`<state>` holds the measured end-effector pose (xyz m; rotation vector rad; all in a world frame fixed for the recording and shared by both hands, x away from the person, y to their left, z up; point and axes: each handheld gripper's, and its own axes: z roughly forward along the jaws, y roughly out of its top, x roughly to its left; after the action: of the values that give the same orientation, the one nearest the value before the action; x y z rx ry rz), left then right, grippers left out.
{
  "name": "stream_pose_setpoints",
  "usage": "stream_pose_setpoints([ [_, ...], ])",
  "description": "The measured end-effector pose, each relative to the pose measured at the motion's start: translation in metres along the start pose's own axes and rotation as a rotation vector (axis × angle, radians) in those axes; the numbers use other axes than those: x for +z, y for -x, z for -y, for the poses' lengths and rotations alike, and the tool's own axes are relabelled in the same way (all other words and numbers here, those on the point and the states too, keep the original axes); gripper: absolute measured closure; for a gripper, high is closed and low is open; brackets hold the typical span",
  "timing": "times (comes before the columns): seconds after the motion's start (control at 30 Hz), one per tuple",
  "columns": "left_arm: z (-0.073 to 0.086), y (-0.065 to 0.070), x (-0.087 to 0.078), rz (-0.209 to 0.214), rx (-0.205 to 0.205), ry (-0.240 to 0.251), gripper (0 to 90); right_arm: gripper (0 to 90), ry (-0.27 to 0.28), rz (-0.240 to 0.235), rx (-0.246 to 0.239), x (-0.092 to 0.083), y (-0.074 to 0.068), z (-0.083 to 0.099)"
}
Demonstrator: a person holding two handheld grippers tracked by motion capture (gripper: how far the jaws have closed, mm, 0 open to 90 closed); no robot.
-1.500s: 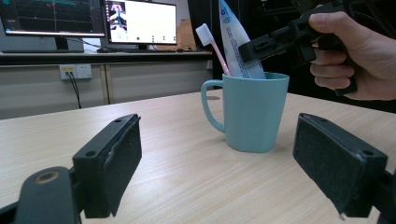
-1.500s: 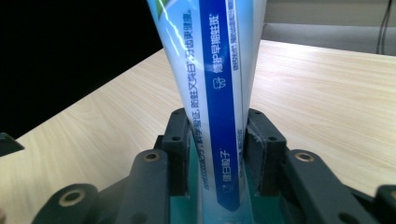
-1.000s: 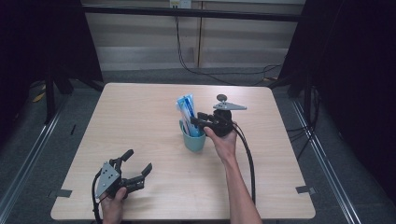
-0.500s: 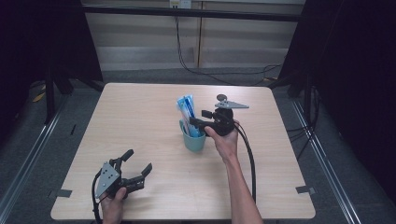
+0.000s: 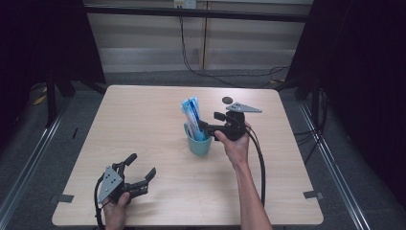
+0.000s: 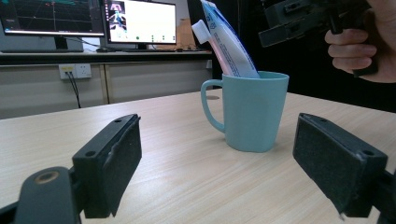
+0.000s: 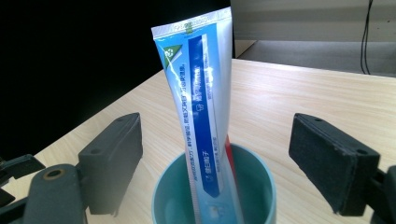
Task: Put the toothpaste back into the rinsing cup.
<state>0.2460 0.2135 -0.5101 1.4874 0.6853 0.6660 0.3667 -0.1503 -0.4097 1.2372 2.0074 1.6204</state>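
One toothpaste tube [image 7: 201, 107] in mug [image 5: 198, 143], right claw [image 5: 210, 123] just opened, prob. clear

High view looks down over the table [image 5: 143, 120]; both gripper views sit low and close, sharing the mug [image 6: 252, 112].

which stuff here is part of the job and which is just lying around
Part of the job:
- teal mug
- toothpaste tube standing in the mug
- right tool, jaws just opened, standing either side of the tube without touching it

Just lying about:
- left tool, open, holding nothing, near the table's front edge
- monitors behind the table
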Motion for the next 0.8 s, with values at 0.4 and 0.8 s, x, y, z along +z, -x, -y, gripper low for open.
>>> stream_pose_setpoints([
  [0.4,0.000,0.000,0.000,0.000,0.000,0.000,15.5,13.5,0.011,0.039,-0.001,-0.016,0.003,0.008],
  [0.8,0.000,0.000,0.000,0.000,0.000,0.000,15.5,13.6,0.023,0.070,0.002,-0.034,0.007,0.016],
])
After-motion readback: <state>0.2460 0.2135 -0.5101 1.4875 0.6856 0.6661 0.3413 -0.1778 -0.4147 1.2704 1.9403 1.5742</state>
